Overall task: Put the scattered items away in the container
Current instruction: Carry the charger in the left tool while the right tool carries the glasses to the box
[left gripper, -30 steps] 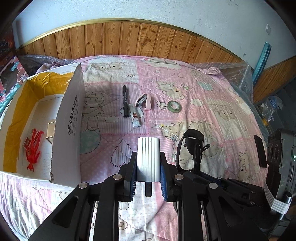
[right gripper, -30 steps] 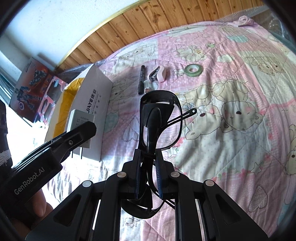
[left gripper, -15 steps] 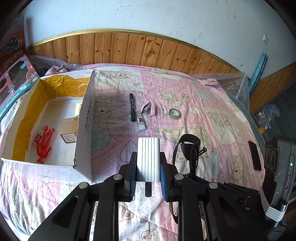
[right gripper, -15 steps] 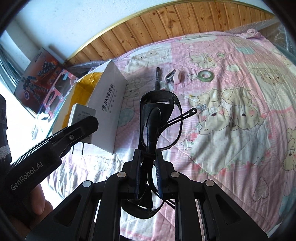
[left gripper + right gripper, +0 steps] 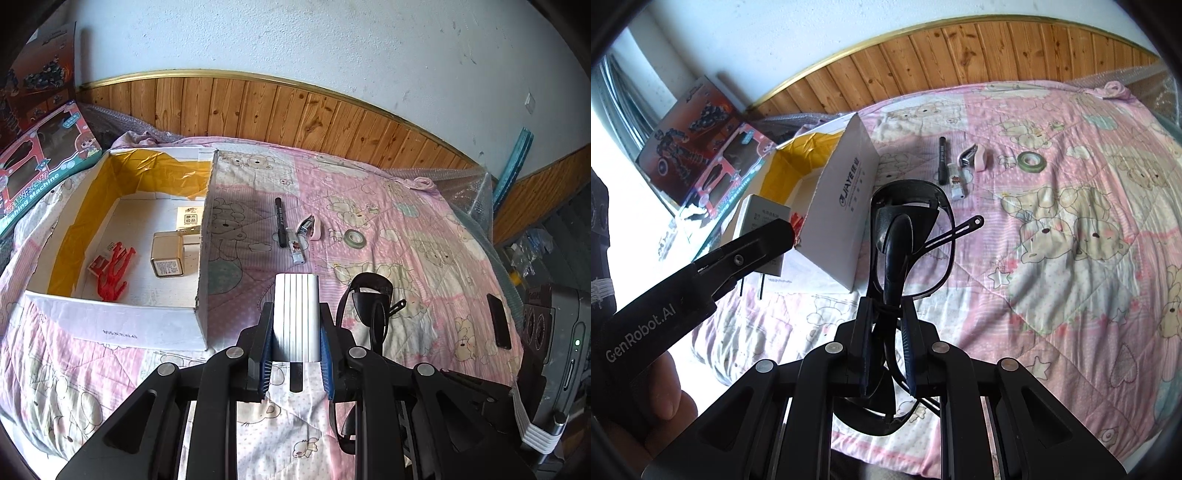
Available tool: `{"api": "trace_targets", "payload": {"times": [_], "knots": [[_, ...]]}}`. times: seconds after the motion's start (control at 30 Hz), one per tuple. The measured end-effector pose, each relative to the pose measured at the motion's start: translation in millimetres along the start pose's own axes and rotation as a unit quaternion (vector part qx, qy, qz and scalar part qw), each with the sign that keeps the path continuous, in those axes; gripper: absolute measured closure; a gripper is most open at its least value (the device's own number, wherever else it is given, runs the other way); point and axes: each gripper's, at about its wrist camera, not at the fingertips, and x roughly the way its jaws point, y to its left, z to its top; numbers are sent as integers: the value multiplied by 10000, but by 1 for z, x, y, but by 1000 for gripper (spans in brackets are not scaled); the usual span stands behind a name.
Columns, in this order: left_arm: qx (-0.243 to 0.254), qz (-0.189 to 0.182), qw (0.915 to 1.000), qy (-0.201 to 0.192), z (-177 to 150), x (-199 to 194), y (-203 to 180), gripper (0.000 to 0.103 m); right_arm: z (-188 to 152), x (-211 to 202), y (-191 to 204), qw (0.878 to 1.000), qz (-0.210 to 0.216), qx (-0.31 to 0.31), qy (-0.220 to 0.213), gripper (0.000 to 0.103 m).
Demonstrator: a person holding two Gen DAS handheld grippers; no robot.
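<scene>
Box (image 5: 122, 325) sits on the bed (image 5: 424, 236) at about 9 o'clock in the left wrist view, open on top, with yellow tape on its inside walls. Inside it lie a red toy (image 5: 114, 273), a small gold box (image 5: 167, 254) and a little card (image 5: 189, 216).

The left gripper (image 5: 296, 325) has its jaws closed on a white plug (image 5: 297, 317), which stands upright between them, just past the near right corner of the box. The right gripper (image 5: 886, 332) has its jaws closed on black glasses (image 5: 908, 243), held up above the bed. In the left view the glasses show at 3 o'clock from the plug.

Out on the pink bear blanket, toward 12 o'clock, lie a black pen (image 5: 279, 221), a small white tube (image 5: 296, 251) touching the pen, a nail clipper (image 5: 309, 227) and a green roll of tape (image 5: 355, 238). The tape is a bit apart from the others, at 3 o'clock from them. A dark phone (image 5: 498, 321) lies near the right edge of the bed.
</scene>
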Motion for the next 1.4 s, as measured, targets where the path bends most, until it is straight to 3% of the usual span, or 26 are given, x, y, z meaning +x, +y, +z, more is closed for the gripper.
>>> {"api": "trace_targets", "payload": {"times": [0.73, 1.4], "knots": [[-523, 290, 9977, -322, -14, -48, 62, 81, -1, 9, 77, 9970, 349, -684, 27, 87], [-890, 410, 9941, -455, 12, -51, 109, 81, 28, 32, 111, 9946, 521, -893, 80, 87]]}}
